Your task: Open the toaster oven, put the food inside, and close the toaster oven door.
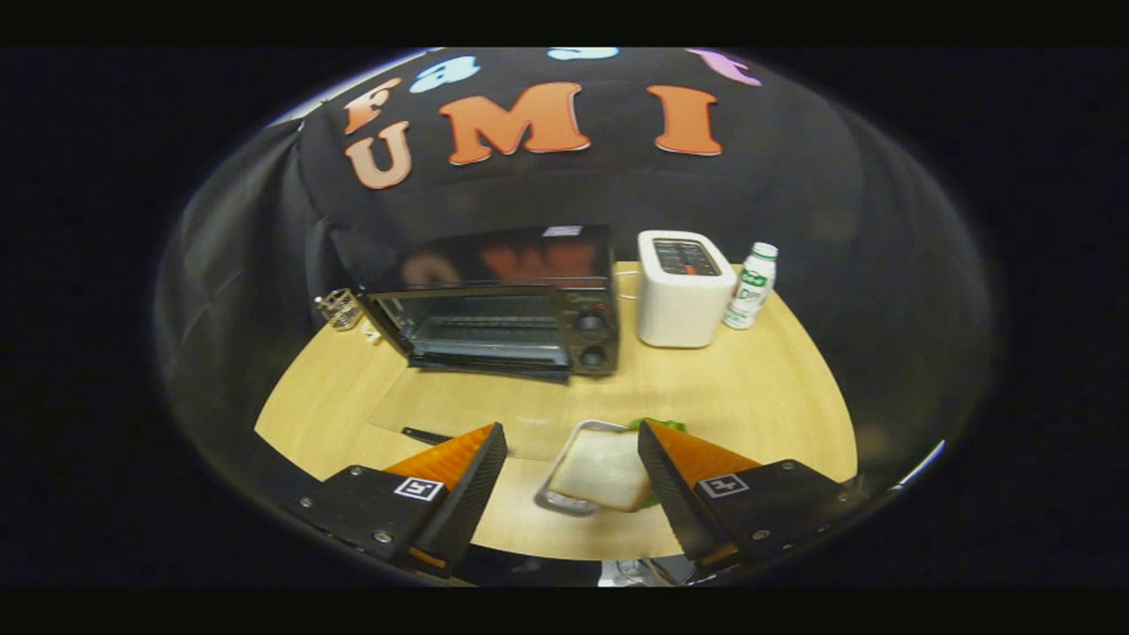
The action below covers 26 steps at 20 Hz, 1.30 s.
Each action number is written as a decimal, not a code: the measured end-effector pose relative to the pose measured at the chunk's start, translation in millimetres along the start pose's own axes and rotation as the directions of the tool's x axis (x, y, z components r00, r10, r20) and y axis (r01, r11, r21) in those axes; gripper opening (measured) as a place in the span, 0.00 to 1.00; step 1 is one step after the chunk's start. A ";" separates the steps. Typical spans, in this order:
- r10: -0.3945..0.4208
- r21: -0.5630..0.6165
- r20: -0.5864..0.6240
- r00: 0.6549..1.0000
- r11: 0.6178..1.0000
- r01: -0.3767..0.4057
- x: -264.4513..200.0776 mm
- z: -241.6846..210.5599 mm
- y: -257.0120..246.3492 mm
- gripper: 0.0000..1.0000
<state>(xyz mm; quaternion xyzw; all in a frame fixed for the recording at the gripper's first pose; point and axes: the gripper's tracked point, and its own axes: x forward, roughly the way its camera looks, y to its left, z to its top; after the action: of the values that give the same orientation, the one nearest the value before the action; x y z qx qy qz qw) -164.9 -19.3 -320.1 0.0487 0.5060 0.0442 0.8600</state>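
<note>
A black toaster oven stands at the back of the round wooden table. Its glass door lies folded down flat toward me, with the dark handle just ahead of my left finger, and the wire rack inside shows. A sandwich of white bread with green lettuce rests on a small metal tray between my fingers, close against the right one. My gripper is open, held above the table's near edge, and neither finger presses on the food.
To the right of the oven stands a white pop-up toaster, and a small white and green bottle is beside that. A small wire holder sits left of the oven near the table's edge. Black cloth walls surround the table.
</note>
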 end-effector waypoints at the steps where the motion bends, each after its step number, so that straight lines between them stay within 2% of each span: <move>1: -0.011 0.014 -0.009 1.000 1.000 0.011 5.7 -6.0 -12.5 0.89; 3: -0.048 0.022 -0.054 0.997 0.999 0.049 23.5 -30.0 -38.5 0.89; 5: -0.042 0.052 -0.118 0.992 0.997 0.048 33.8 -54.0 -49.4 0.90; 8: 0.022 0.169 -0.167 0.986 0.986 0.006 51.9 -79.2 -48.4 0.91; 12: 0.136 0.366 -0.172 0.976 0.928 -0.065 61.1 -89.5 -38.5 0.91; 14: 0.191 0.446 -0.166 0.968 0.889 -0.099 64.9 -92.5 -31.0 0.84; 17: 0.259 0.544 -0.159 0.953 0.828 -0.134 65.0 -91.3 -25.1 0.56; 18: 0.274 0.558 -0.149 0.950 0.816 -0.148 62.9 -88.9 -25.0 0.53; 19: 0.288 0.568 -0.133 0.948 0.806 -0.165 60.7 -83.4 -24.4 0.47; 21: 0.278 0.545 -0.121 0.953 0.821 -0.171 58.1 -76.6 -29.8 0.39; 23: 0.274 0.522 -0.116 0.955 0.835 -0.176 51.4 -71.8 -30.0 0.37; 26: 0.294 0.532 -0.067 0.953 0.819 -0.215 39.1 -51.3 -24.2 0.37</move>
<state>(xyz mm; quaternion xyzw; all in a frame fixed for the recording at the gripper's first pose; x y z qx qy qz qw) -190.2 -36.5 -381.9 0.3427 0.5495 0.0242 0.7616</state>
